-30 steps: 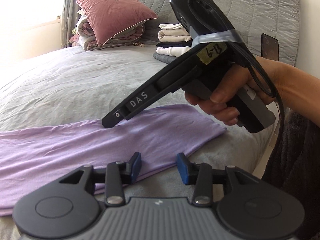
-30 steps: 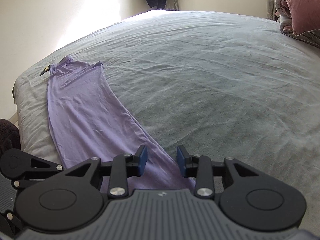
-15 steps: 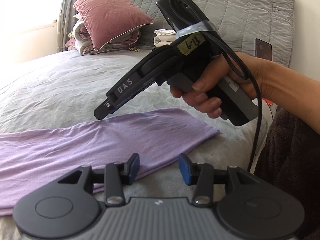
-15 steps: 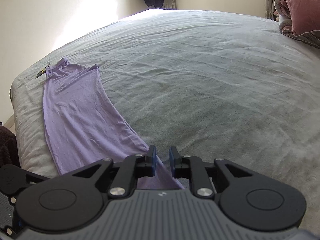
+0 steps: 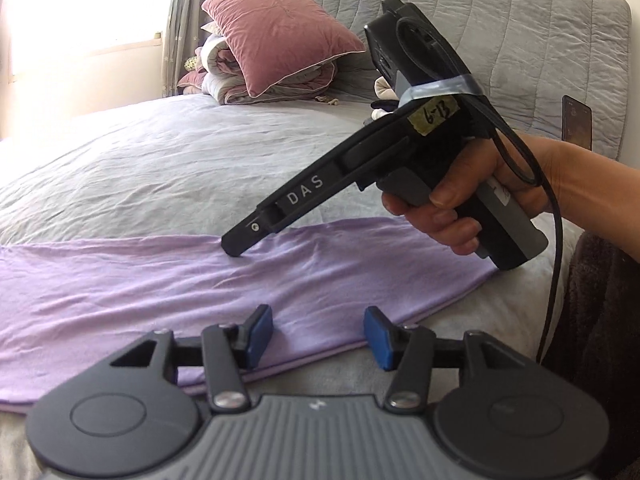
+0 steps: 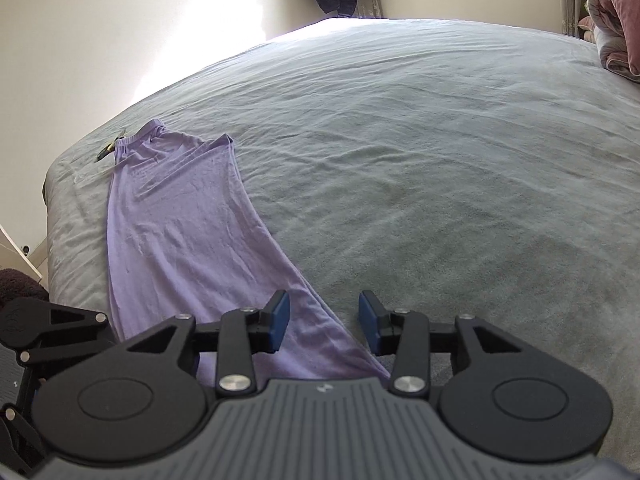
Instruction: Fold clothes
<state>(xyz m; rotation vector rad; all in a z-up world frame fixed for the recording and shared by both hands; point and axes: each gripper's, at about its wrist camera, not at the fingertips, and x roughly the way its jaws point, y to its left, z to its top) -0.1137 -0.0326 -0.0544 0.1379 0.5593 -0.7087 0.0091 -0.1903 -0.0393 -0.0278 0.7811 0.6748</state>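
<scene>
Jaws of both grippers gape empty over purple garment (image 6: 176, 232); pillow (image 5: 276, 28) far behind.

- The bed (image 6: 440, 160) lies bare and wide beyond the purple garment (image 6: 180, 232); free passage there.
- A pillow (image 5: 276, 28) on folded bedding (image 5: 224, 84) blocks the head end by the headboard (image 5: 520, 28).
- The right hand-held gripper (image 5: 236, 246) crosses above the garment's middle, in the left one's way.

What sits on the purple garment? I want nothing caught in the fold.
Only the right gripper tip rests on the garment; otherwise the cloth is bare. Anything beneath it on the bed is covered.
</scene>
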